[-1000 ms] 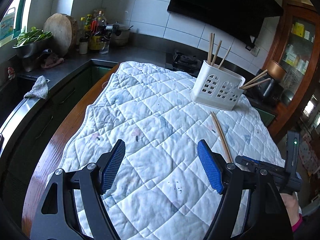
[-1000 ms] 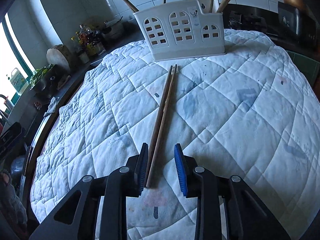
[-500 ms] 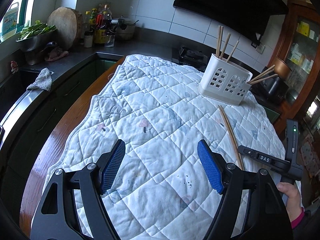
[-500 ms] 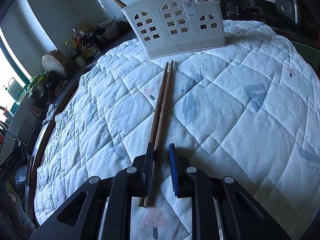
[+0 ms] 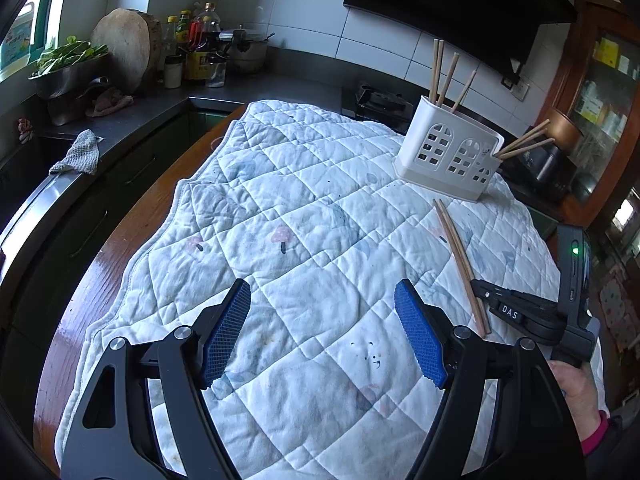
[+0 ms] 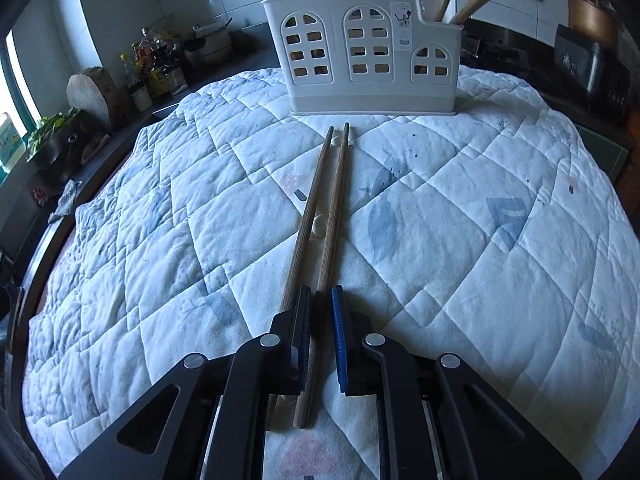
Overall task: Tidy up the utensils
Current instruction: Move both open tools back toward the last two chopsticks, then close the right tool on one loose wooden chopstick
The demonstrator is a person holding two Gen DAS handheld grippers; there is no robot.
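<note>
Two wooden chopsticks (image 6: 320, 208) lie side by side on the quilted cloth, pointing at a white utensil holder (image 6: 360, 52) that has several chopsticks standing in it. My right gripper (image 6: 322, 300) is shut on the right chopstick near its thick end; the left chopstick lies just outside the left finger. In the left wrist view the chopsticks (image 5: 460, 256) lie in front of the holder (image 5: 448, 152), with the right gripper (image 5: 480, 292) at their near end. My left gripper (image 5: 322, 320) is open and empty above the cloth.
The white quilted cloth (image 5: 280, 200) covers a wooden table. A dark counter (image 5: 132, 112) at the left and back carries bottles, a round board, a bowl of greens and a pot. A cabinet (image 5: 600, 80) stands at the right.
My right gripper has slid forward along the chopsticks and closed from partly open to pinching one chopstick. The left gripper has drifted back and stayed open.
</note>
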